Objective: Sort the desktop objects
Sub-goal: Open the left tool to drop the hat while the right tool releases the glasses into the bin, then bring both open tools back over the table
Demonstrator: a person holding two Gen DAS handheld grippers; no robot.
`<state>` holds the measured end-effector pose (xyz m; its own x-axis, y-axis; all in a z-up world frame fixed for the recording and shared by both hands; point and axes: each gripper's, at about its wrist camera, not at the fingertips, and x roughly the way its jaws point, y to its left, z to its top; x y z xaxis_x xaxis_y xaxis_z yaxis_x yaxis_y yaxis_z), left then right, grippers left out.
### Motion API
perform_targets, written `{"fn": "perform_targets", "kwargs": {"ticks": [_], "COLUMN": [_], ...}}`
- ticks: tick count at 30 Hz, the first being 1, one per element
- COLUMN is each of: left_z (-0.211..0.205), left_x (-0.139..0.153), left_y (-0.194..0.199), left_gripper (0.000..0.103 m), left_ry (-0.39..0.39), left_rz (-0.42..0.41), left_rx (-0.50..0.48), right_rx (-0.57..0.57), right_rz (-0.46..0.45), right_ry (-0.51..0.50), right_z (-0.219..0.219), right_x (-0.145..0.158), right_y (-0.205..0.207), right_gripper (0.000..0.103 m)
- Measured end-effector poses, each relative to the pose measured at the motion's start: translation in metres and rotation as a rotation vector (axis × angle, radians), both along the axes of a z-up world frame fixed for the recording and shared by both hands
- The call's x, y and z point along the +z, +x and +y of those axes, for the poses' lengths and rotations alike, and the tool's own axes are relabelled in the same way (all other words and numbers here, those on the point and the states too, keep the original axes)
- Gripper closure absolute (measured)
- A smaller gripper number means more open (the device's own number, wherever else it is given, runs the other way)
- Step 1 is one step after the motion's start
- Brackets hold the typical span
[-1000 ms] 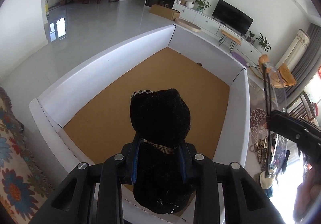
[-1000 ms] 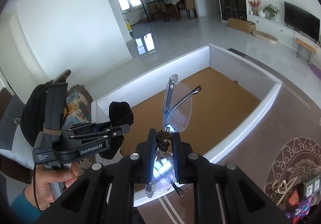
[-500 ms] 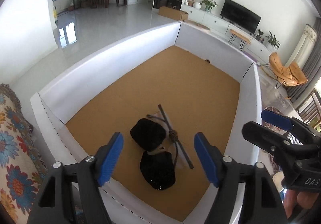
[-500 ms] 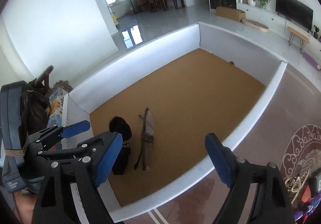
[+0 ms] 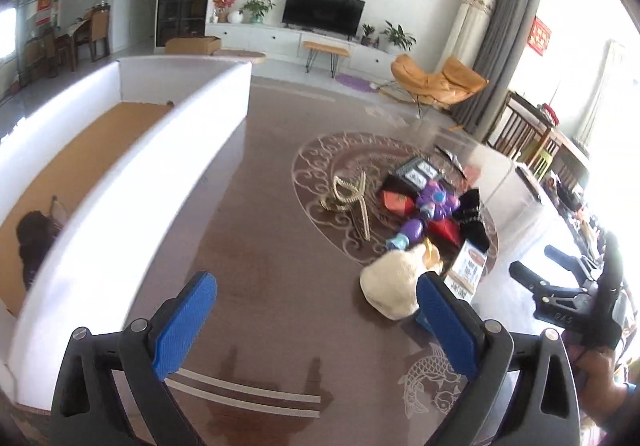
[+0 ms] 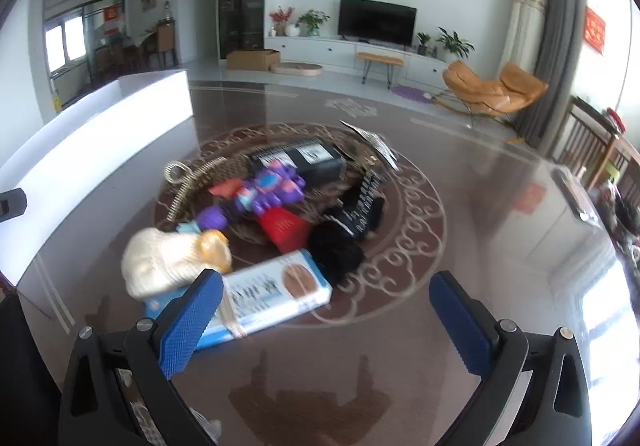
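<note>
A pile of objects lies on the dark glossy table (image 5: 260,246): a cream knitted item (image 5: 396,282) (image 6: 164,266), a purple toy robot (image 5: 428,210) (image 6: 260,194), a blue-and-white box (image 6: 264,298), a black box (image 6: 300,162), a black sock (image 6: 356,214), red pieces (image 6: 284,230) and a gold hair clip (image 5: 352,202). My left gripper (image 5: 316,322) is open and empty, above the table near the pile. My right gripper (image 6: 324,318) is open and empty, just in front of the box. The black item (image 5: 34,242) and the glasses lie in the white-walled box (image 5: 132,198).
The white-walled box with a cork floor (image 5: 80,146) stands along the table's left side, also in the right wrist view (image 6: 92,142). The right gripper's body (image 5: 572,298) shows at the right edge of the left wrist view. The table's far edge (image 6: 568,182) is at right.
Both grippers dropped their loads, the black item and the glasses, into the white box, opened, then swung right from the box to the pile on the table.
</note>
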<state>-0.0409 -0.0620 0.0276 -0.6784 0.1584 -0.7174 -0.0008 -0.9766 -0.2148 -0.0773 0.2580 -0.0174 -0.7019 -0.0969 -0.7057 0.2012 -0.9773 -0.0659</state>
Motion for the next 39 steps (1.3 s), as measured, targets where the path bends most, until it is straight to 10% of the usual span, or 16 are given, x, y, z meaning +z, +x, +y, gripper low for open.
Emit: {"fn": "perform_targets", "kwargs": {"ticks": [6,18,39], "left_z": [0.036,0.056,0.055], "left_x": [-0.065,-0.074,-0.072], "left_y": [-0.031,-0.066,-0.063], "left_gripper": [0.001,0.000,0.000], "left_ry": [-0.025,-0.226,-0.220], "left_rz": [-0.134,-0.117,-0.114], "left_rx": [-0.030,-0.074,-0.060], "right_rx": [-0.139,-0.135,-0.138], "right_rz": [-0.116,-0.162,-0.160], "right_ry": [0.019,-0.025,-0.026], "right_z": [0.067,0.062,0.060], "right_x": [-0.047,-0.059,-0.059], "right_y": [0.011,0.007,0.008], "right_gripper": [0.000,0.000,0.000]}}
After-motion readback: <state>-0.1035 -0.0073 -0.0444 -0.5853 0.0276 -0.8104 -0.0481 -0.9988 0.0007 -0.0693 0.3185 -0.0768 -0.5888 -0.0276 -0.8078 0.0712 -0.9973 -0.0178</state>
